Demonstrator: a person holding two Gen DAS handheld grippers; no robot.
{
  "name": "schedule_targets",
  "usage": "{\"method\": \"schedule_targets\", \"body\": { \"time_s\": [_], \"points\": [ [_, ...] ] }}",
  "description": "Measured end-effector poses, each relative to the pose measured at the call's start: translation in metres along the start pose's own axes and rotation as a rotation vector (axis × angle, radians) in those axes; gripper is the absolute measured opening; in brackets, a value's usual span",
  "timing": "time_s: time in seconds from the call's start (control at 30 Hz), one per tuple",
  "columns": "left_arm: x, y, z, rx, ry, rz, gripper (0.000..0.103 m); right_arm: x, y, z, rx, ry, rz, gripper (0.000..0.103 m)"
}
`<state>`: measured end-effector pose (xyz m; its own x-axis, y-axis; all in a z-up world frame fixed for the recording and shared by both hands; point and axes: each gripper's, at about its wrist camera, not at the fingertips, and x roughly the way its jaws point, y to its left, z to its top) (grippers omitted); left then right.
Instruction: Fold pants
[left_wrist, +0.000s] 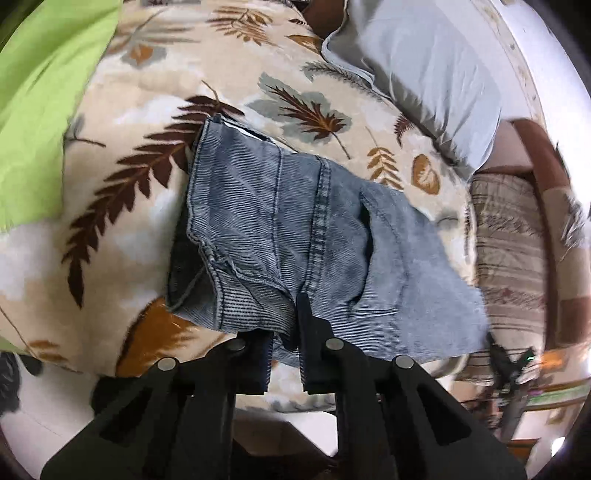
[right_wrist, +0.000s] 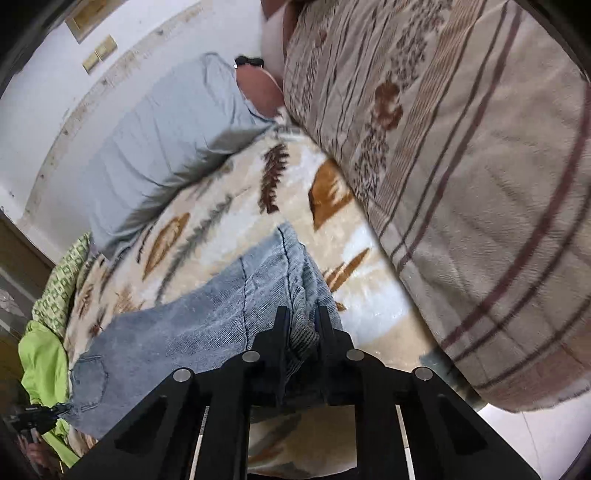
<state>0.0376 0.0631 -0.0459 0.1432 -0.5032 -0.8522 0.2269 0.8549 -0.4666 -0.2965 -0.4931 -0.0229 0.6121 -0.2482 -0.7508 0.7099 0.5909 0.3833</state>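
One pants (left_wrist: 288, 221), one pillow (left_wrist: 417, 74) — two blankets (left_wrist: 147, 110) (right_wrist: 461, 166).

Leaf-print blanket (left_wrist: 155, 177) (beige, brown fronds), grey pillow (left_wrist: 424, 74), striped brown quilt (right_wrist: 461, 184), lime-green cloth (left_wrist: 40, 92)

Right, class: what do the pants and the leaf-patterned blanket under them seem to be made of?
Pants: most likely faded blue denim, matte; fine diagonal ribbing, stitched seams and a patch pocket show.
Leaf-patterned blanket: probably plush fleece, soft and slightly fuzzy; the printed leaf edges look blurred by nap, though motion blur may add to that.
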Motion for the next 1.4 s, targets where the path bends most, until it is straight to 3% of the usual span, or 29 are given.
{"method": "schedule_targets", "body": {
  "time_s": [0.1,0.27,0.33,0.37,0.53,0.73,0.87,1.1,1.4],
  "points": [
    [0.024,0.016,-0.007,0.006,0.022,0.086,0.011,0.022,-0.013,-0.018,0.013,0.078,-0.056,0.014],
    [0.028,0.032,-0.005,-0.037,0.046,0.05,0.014,0.028,-0.02,-0.021,0.049,0.1,-0.062,0.018],
    [0.025,0.03,-0.005,-0.02,0.051,0.067,0.019,0.025,-0.019,-0.02,0.04,0.106,-0.081,0.019],
    [0.021,0.028,-0.006,-0.014,0.046,0.079,0.027,0.021,-0.019,-0.02,0.053,0.095,-0.072,0.019],
    [-0.01,0.035,-0.01,0.024,-0.017,0.201,0.049,-0.006,-0.031,-0.025,0.112,0.031,-0.034,0.037],
    [-0.041,0.029,-0.001,0.022,-0.082,0.196,0.058,-0.008,-0.033,-0.039,0.134,0.018,-0.006,0.052],
    [-0.037,-0.018,0.006,0.121,-0.072,0.186,0.064,0.004,-0.034,-0.052,0.157,0.024,0.036,0.052],
    [0.003,-0.128,0.006,0.367,0.02,0.164,0.064,0.024,-0.035,-0.068,0.197,0.008,0.148,0.054],
    [0.111,-0.334,-0.019,0.768,0.231,0.175,0.066,0.031,-0.045,-0.072,0.255,-0.046,0.272,0.054]
  ]
}}
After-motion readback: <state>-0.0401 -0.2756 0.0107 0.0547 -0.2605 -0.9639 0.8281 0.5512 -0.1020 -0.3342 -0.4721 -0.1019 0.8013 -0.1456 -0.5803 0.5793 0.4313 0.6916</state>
